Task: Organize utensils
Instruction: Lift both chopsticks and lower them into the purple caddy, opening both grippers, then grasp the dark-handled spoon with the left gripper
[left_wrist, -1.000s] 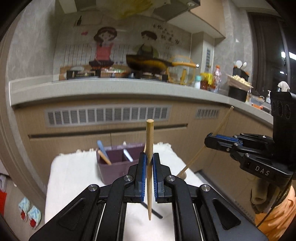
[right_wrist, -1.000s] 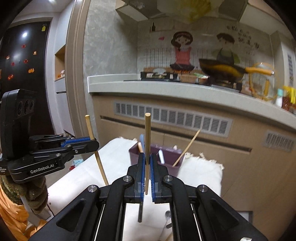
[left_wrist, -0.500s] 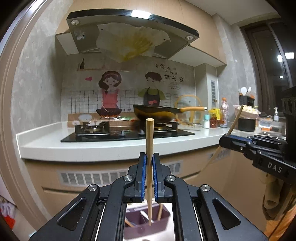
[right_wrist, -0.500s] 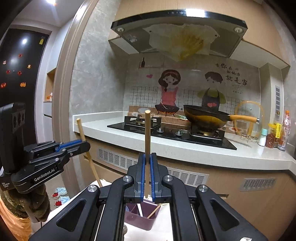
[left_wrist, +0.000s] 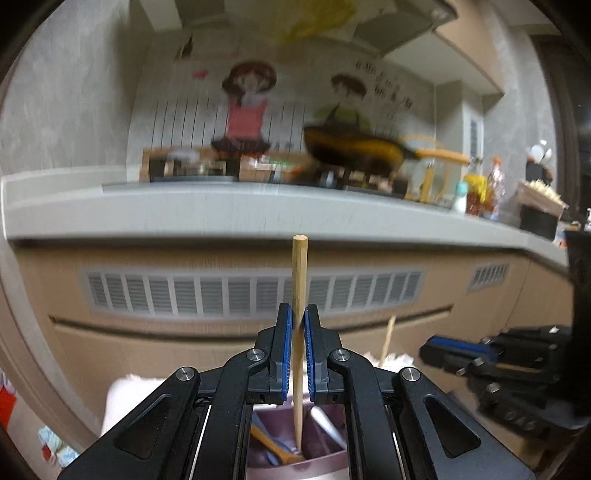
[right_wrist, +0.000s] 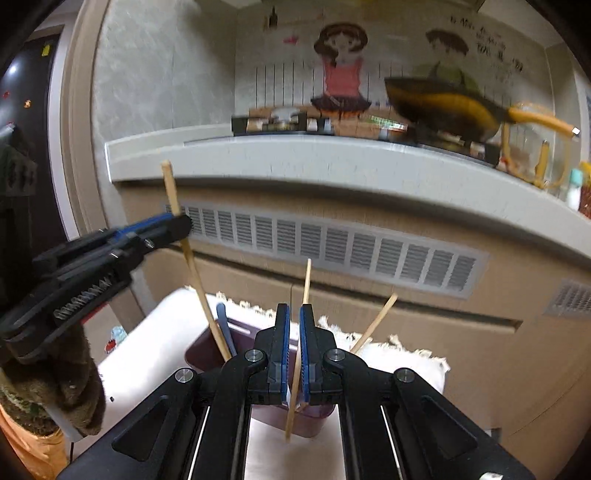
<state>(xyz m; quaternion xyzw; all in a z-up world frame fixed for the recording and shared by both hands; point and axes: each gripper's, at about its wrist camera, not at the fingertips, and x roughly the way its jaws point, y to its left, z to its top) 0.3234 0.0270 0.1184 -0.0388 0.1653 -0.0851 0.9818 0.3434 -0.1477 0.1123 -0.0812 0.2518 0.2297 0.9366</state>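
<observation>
White-covered tabletop (right_wrist: 155, 354), largely hidden by gripper frames. Purple utensil box (left_wrist: 325, 443), rim cut off. Left gripper (left_wrist: 298, 332) clamped a chopstick (left_wrist: 298, 280), tip inside the box; right gripper (right_wrist: 291, 332) clamped another chopstick (right_wrist: 306, 280). Background blurred.

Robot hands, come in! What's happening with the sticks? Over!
Left gripper shut on a chopstick, tip down in the purple box. Right gripper shut on another chopstick, above the box. Nothing in the way.
</observation>
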